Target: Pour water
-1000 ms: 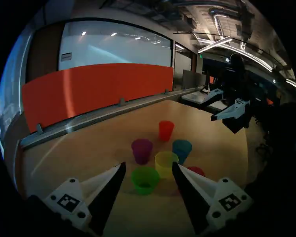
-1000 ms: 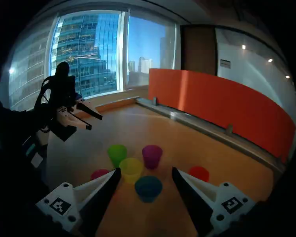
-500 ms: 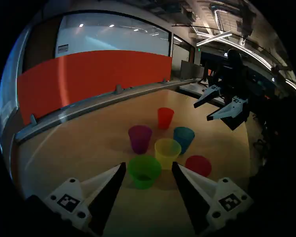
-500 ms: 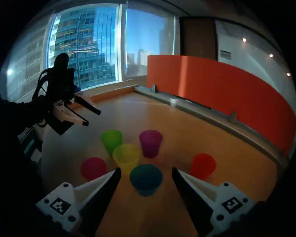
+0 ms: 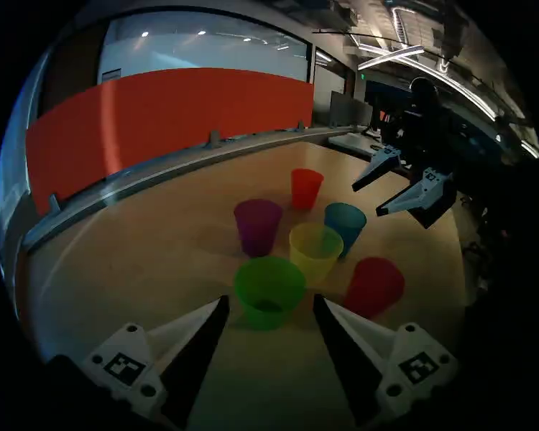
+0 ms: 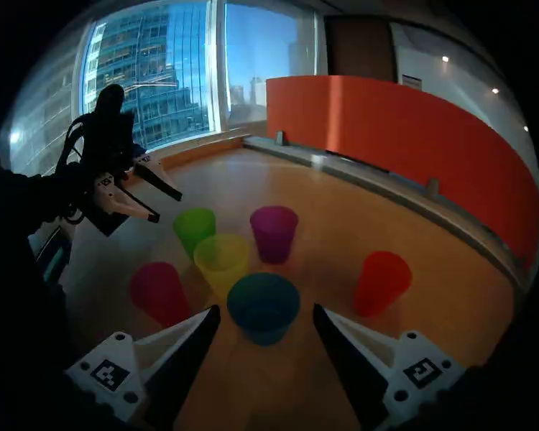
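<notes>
- Step: apparently the approach; next, close on a cup.
- Left gripper (image 5: pixel 270 299): spread, facing green cup (image 5: pixel 269 287) beside yellow cup (image 5: pixel 315 248).
- Right gripper (image 6: pixel 265 309): spread, facing teal cup (image 6: pixel 264 305) beside yellow cup.

A teal cup (image 6: pixel 264 307) is being framed, untouched, between the spread fingers of the right gripper (image 6: pixel 264 310). On the wooden table (image 6: pixel 305 187) behind it, a yellow cup (image 6: pixel 221 260), green cup (image 6: pixel 195 228), purple cup (image 6: pixel 274 233), red cup (image 6: pixel 381 281) and pink cup (image 6: pixel 158 292) are being shown clustered, and the left gripper (image 6: pixel 167 208) is being held open above them.
</notes>
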Motion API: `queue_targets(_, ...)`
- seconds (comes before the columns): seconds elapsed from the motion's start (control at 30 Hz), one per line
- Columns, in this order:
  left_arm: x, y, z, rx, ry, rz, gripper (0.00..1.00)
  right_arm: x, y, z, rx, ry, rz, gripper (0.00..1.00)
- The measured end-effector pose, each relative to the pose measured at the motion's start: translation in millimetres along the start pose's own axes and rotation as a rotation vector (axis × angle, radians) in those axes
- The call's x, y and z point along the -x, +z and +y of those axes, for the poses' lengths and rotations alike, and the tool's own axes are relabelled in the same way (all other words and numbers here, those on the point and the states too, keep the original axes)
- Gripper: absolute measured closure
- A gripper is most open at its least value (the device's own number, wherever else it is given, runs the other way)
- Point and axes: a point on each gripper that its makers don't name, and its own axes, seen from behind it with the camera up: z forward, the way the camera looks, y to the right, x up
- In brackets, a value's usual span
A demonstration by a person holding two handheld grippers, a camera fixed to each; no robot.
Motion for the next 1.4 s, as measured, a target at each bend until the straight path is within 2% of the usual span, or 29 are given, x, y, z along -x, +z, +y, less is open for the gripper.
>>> queue_targets(0.57, 22, 27.3, 2.3, 0.028, 0.002, -0.044, 0.14, 25, 26.4, -3, -0.009, -0.017, -0.045, 0.0)
queue_targets(1.0, 27, 46.1, -1.3, 0.02, 0.037, -0.063, 0.14, 25, 47.5, -4, -0.018, -0.025, -0.047, 0.0)
queue_targets(1.4, 21, 57.7, -4.7, 0.026, 0.024, -0.05, 0.14, 21, 61.1, -7, -0.026, -0.028, -0.047, 0.0)
